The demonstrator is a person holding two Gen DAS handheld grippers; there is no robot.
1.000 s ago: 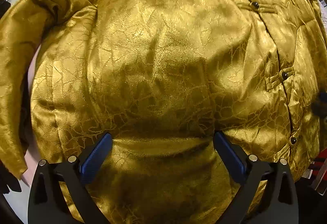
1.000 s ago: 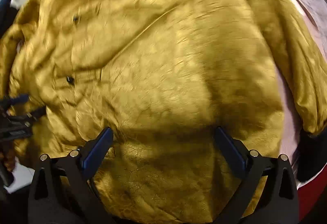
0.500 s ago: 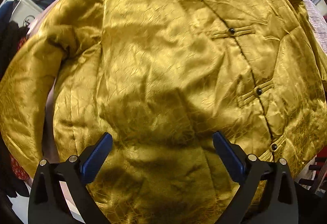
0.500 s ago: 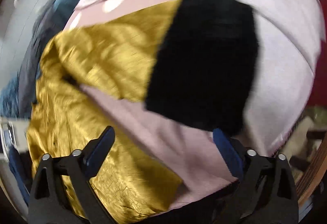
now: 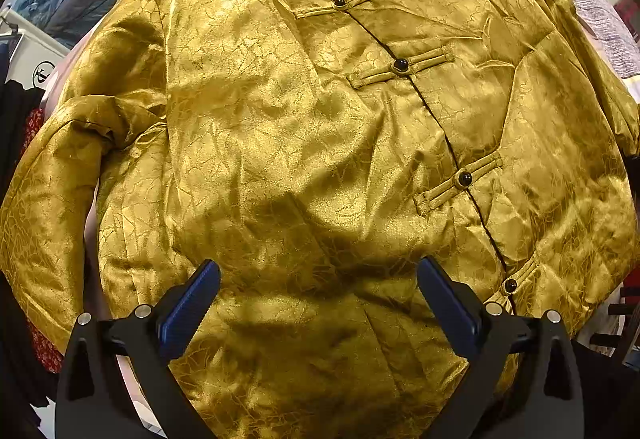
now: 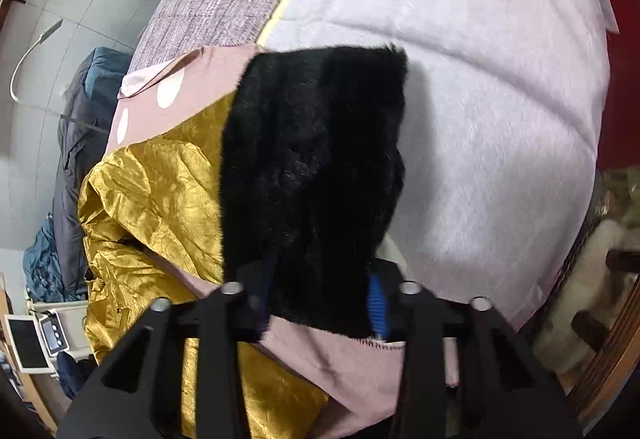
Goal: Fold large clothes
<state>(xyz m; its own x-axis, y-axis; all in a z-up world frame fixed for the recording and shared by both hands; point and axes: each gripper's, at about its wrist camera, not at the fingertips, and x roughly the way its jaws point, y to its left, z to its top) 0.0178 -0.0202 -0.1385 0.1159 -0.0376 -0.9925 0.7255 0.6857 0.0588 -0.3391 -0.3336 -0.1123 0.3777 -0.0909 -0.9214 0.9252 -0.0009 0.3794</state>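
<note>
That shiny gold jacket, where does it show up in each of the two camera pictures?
Left wrist view: the gold jacket fills nearly the whole picture, front up, its dark buttons running diagonally.
Right wrist view: only a crumpled part of it shows at lower left, beside its black furry cuff, which the right gripper pinches.
Shared landmark: the pale pink bedcover beneath the jacket.

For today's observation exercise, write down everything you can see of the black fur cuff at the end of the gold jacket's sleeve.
The black fur cuff is a broad band of short, dense, plush-looking pile that ends a sleeve of the shiny gold jacket. It lies fairly flat, one corner fraying into wisps, on the pink bedspread, its far edge reaching the pale fleecy blanket. The right gripper, whose jaws have just been closing, now pinches the cuff's near edge between its blue pads.
</note>
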